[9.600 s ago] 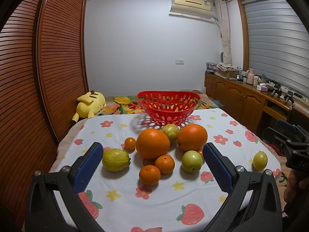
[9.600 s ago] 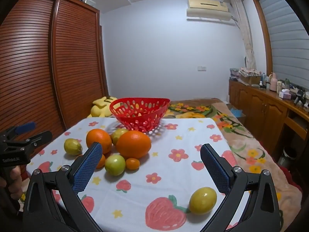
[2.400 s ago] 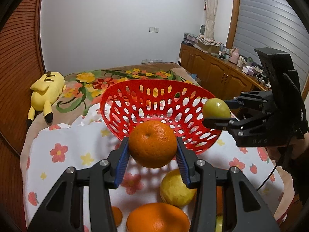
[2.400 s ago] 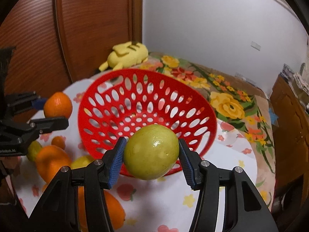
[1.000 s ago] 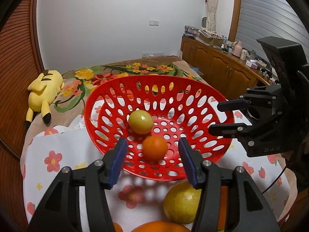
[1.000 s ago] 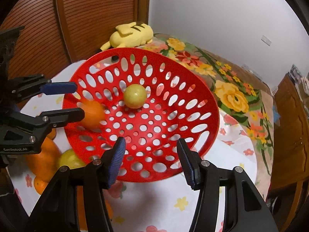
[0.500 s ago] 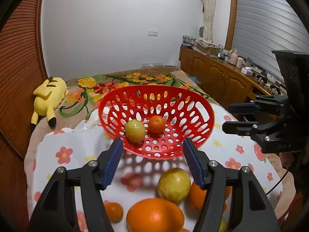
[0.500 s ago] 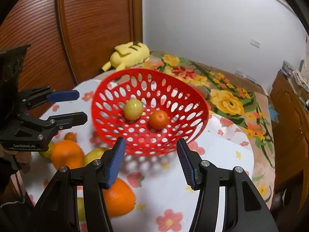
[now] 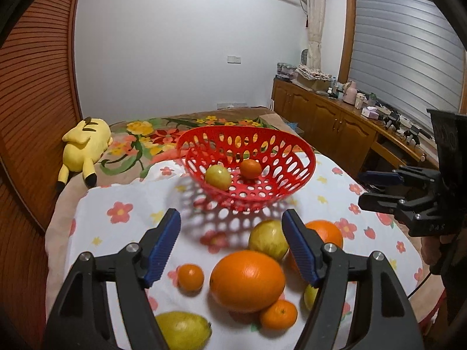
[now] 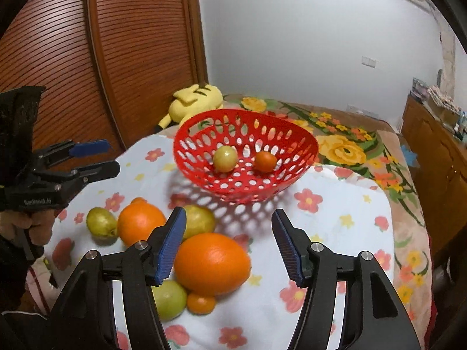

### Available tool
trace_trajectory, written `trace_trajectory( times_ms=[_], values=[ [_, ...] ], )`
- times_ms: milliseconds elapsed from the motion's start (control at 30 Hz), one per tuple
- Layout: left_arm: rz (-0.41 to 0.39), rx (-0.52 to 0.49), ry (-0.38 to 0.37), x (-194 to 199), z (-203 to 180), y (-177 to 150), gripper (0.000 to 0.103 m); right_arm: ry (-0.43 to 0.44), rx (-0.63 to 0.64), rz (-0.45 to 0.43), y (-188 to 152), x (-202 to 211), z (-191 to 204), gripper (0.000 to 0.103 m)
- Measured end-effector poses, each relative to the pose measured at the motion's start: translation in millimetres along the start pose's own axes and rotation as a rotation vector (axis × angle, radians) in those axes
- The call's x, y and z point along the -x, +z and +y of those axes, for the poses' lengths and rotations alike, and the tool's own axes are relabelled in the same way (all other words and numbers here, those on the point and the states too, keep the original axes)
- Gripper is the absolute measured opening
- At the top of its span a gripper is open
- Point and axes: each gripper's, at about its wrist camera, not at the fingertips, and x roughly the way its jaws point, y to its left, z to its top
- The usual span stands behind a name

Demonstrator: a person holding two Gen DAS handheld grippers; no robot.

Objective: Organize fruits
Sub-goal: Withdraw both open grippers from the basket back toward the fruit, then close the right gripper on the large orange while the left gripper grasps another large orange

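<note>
Left gripper (image 9: 230,245) spreading wider, nothing between its blue pads; right gripper (image 10: 229,243) likewise opening and empty. Just short of the red basket (image 9: 303,157) — loose fruit on the table (image 9: 122,233): a large orange (image 9: 247,280), a yellow-green fruit (image 9: 268,237), a small mandarin (image 9: 190,277). Inside the basket, a green fruit (image 10: 224,159) beside a small orange (image 10: 265,161), apart. Only in the left view: wooden cabinets right of the basket. Only in the right view: bare cloth right of the basket, up to the table edge. Small lettering on the left gripper's body, unreadable.
</note>
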Motion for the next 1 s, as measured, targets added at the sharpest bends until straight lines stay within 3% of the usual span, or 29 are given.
trace_trajectory(
  times_ms=[500,1000],
  values=[
    [0.043,0.033,0.009,3.4,8.5,-36.3,0.073,-0.002,-0.019,-0.002,-30.7,-4.3,16.0,0.079],
    [0.107,0.043,-0.032,-26.1,-2.8,-59.3,0.073,0.038,-0.059,0.059,-48.1,-44.0,7.2,0.083]
  ],
)
